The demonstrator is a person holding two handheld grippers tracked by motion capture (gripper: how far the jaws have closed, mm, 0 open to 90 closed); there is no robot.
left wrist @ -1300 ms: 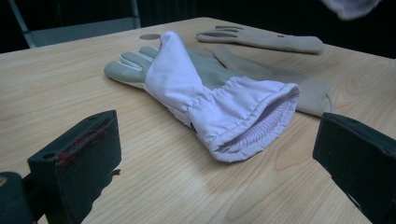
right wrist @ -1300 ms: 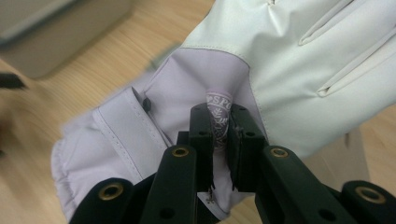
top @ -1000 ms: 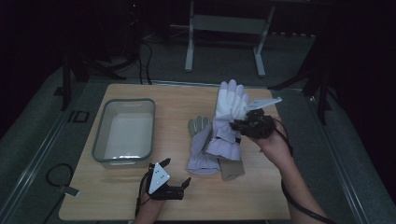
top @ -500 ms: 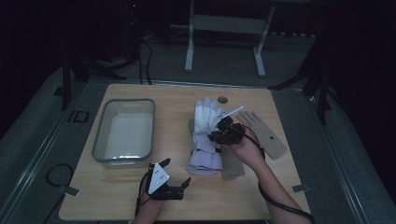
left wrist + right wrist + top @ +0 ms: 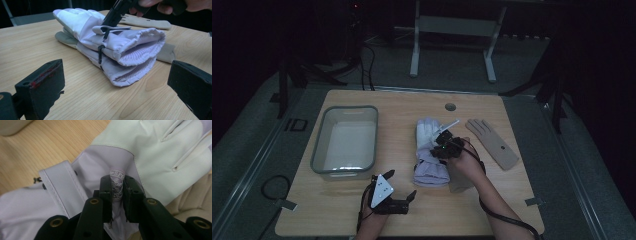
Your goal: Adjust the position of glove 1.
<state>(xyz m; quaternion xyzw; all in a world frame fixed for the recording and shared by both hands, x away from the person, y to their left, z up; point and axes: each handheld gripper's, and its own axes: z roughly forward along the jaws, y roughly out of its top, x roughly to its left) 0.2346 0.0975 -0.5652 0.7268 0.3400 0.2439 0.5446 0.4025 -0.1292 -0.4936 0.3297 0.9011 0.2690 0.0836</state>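
Between the right gripper (image 5: 117,195) jaws: pinched fold of lilac glove (image 5: 155,152).

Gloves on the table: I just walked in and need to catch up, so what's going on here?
A person works at a wooden table with a tool in each hand. The right tool pinches a fold of the top lilac-and-white ski glove, which lies on its twin. The left tool rests open near the table's front edge. A tan glove lies to the right, a clear bin to the left.
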